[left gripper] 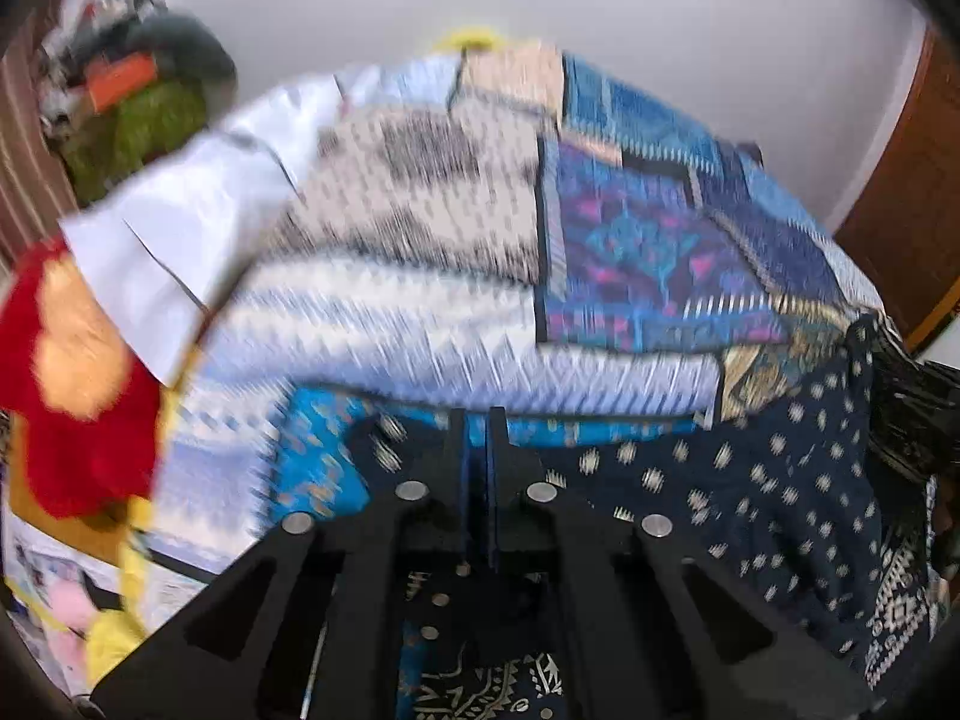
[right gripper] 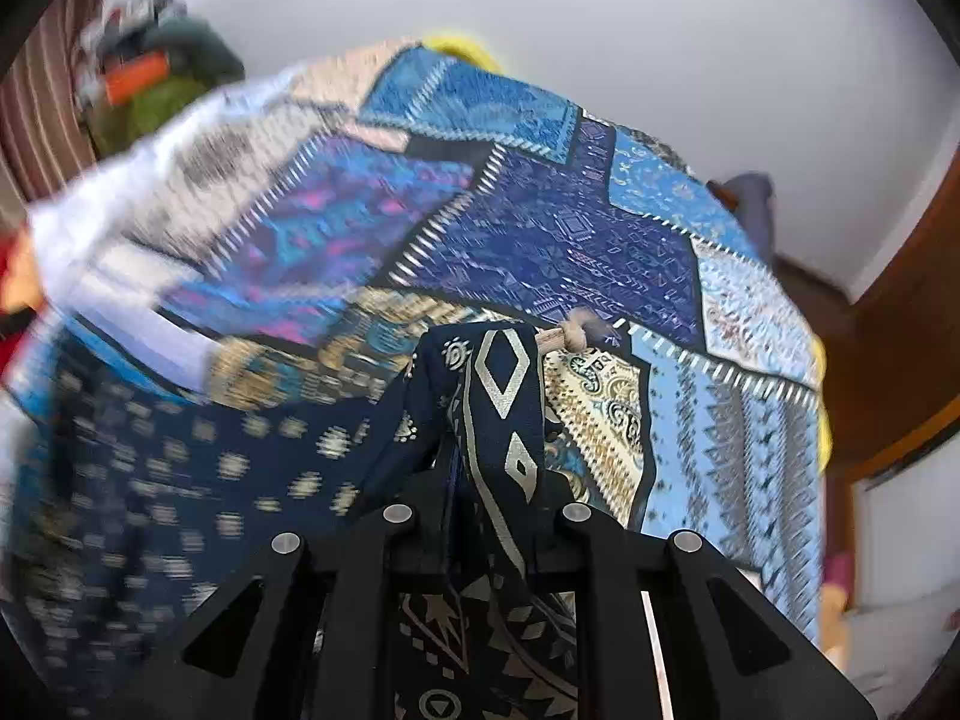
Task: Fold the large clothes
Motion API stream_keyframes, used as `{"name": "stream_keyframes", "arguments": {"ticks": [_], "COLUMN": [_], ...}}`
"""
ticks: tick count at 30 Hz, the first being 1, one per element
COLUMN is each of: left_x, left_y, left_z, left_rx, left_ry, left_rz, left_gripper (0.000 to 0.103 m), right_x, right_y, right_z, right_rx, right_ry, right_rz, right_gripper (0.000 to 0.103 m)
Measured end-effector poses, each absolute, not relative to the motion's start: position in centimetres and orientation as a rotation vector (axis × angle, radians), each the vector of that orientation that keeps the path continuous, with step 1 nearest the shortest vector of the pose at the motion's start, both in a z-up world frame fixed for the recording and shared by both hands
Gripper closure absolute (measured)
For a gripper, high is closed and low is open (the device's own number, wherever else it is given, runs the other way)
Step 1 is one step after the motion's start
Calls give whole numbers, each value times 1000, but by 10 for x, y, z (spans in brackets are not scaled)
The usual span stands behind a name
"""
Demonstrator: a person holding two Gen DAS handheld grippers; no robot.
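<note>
Left gripper point(left gripper: 477, 420): jaws nearly closed, pinching navy garment point(left gripper: 750, 480) edge. Right gripper point(right gripper: 489, 468): clamped on same garment point(right gripper: 504, 396), draped over fingers. Patchwork bedspread point(left gripper: 630, 252) beyond.

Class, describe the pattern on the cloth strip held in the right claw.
Dark navy strip with pale diamond and geometric motifs, gripped in the right claw; clearest in the right wrist view.

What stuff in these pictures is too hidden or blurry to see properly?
- Left wrist view: the messy pile at the far left is motion-blurred; its items are unclear.
- Left wrist view: the left gripper looks shut on the dark navy patterned garment; the pinch point is blurred.
- Right wrist view: that garment drapes over the right gripper, hiding its fingertips.
</note>
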State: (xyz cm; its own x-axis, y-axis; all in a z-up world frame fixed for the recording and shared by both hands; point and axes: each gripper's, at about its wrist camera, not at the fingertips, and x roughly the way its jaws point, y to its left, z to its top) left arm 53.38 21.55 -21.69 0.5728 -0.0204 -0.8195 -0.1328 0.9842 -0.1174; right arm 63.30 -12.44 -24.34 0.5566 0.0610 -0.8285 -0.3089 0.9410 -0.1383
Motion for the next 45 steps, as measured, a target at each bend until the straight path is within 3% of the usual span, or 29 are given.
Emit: {"name": "stream_keyframes", "arguments": {"ticks": [3, 4, 6, 7, 8, 14, 21, 24, 25, 26, 28, 32, 37, 45], "left_x": [533, 530, 530, 528, 527, 519, 474, 444, 433, 425, 402, 361, 307, 248], "left_y": [204, 199, 193, 191, 191, 178, 159, 153, 151, 149, 142, 135, 133, 146], "left_z": [-250, -260, -281, -285, -285, -274, -224, -194, -183, -175, -153, -121, -101, -124], "left_rx": [-115, -87, -47, -42, -40, 18, 41, 22, 17, 17, 27, 18, -31, -15], "left_ry": [1033, 1055, 1084, 1067, 1057, 1060, 987, 922, 897, 874, 820, 756, 721, 775], "left_rz": [57, 65, 92, 101, 106, 132, 86, 73, 74, 75, 81, 80, 49, 89], "left_gripper": [93, 86, 84, 83, 83, 83, 81, 58, 45, 39, 32, 11, 1, 1], "right_x": [633, 631, 627, 625, 624, 615, 555, 525, 513, 506, 480, 435, 386, 318], "right_y": [-124, -123, -121, -120, -123, -147, -166, -176, -179, -180, -186, -192, -196, -215], "right_z": [-260, -261, -262, -262, -263, -252, -211, -184, -172, -166, -144, -114, -95, -114], "right_rx": [-338, -362, -442, -487, -527, -431, -397, -337, -313, -299, -252, -202, -179, -92], "right_ry": [938, 913, 867, 834, 796, 848, 820, 816, 811, 807, 784, 764, 757, 824], "right_rz": [190, 172, 109, 63, 31, 101, 132, 168, 176, 179, 187, 217, 285, 316], "right_gripper": [86, 77, 47, 25, 21, 21, 20, 17, 13, 7, 1, 0, 0, 0]}}
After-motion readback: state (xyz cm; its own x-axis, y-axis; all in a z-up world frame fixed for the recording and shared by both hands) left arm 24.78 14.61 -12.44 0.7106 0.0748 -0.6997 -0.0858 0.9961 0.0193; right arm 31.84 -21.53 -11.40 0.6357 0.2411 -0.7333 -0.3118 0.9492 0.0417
